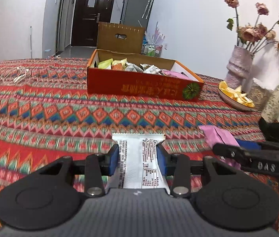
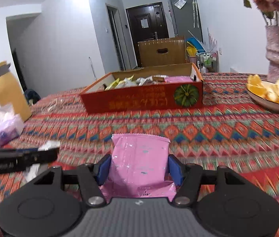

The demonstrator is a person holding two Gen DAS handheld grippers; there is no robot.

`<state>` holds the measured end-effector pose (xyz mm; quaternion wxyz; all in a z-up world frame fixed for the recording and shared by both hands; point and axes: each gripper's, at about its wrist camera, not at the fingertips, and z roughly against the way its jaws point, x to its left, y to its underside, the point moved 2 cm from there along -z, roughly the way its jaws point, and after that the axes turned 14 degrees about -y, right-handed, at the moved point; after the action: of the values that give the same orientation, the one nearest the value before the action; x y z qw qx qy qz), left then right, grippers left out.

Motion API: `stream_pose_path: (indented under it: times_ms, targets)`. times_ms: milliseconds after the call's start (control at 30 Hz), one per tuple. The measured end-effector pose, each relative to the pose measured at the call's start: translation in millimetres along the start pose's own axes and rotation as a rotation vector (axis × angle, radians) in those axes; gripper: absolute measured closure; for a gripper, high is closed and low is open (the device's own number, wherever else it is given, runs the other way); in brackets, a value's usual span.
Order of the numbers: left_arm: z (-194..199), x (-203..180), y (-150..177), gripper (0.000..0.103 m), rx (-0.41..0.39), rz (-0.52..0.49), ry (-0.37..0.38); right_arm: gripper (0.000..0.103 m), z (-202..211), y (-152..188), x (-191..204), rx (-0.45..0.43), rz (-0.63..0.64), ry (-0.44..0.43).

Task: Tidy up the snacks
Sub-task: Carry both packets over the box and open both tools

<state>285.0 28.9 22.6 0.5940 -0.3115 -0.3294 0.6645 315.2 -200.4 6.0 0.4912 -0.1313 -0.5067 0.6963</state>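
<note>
My left gripper [image 1: 138,157] is shut on a white snack packet [image 1: 139,158] with black print, its blue pads squeezing the packet's middle above the patterned tablecloth. My right gripper [image 2: 139,167] is shut on a pink snack packet [image 2: 139,164], held the same way. Ahead of both stands an open red cardboard box [image 1: 139,85] [image 2: 143,98] with several snack packets inside and its brown lid standing up behind. In the left wrist view the right gripper [image 1: 224,150] with the pink packet [image 1: 218,136] shows at the right edge. The left gripper's finger [image 2: 21,158] crosses the right wrist view's left side.
A bowl of orange peel [image 1: 236,96] [image 2: 271,94] and a pink vase of dried flowers [image 1: 238,65] [image 2: 277,53] stand at the right. A yellow thermos jug [image 2: 9,90] and a tissue pack [image 2: 9,126] sit at the table's left edge. A tangled cable [image 1: 19,75] lies far left.
</note>
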Motion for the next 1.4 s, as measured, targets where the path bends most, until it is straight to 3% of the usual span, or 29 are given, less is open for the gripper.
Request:
stream_pose_path:
  times_ms: [233, 567, 800, 933, 1133, 1400]
  targets:
    - [33.9, 3.5, 18.0, 0.063, -0.022, 0.009, 0.022, 0.042, 49.7, 37.0, 28.2, 0.026, 0.011, 0.033]
    - [50.7, 8.7, 19.8, 0.063, -0.05, 0.022, 0.025, 0.042, 62.0, 38.2, 38.2, 0.005, 0.029, 0.033]
    - [31.0, 8.5, -25.8, 0.063, -0.122, 0.0, 0.02, 0.042, 41.2, 11.8, 33.4, -0.002, 0.075, 0.012]
    - [-0.9, 6.6, -84.1, 0.063, -0.205, -0.015, 0.023, 0.042, 19.4, -35.9, 23.3, -0.042, 0.146, -0.009]
    - [-90.6, -1.8, -172.4, 0.063, -0.215, -0.046, -0.032, 0.042, -48.3, -128.4, -1.7, -0.083, 0.254, 0.007]
    - [-228.6, -11.0, -242.4, 0.063, -0.107, -0.039, -0.067, 0.042, -191.0, -213.6, -58.1, 0.0, 0.207, 0.029]
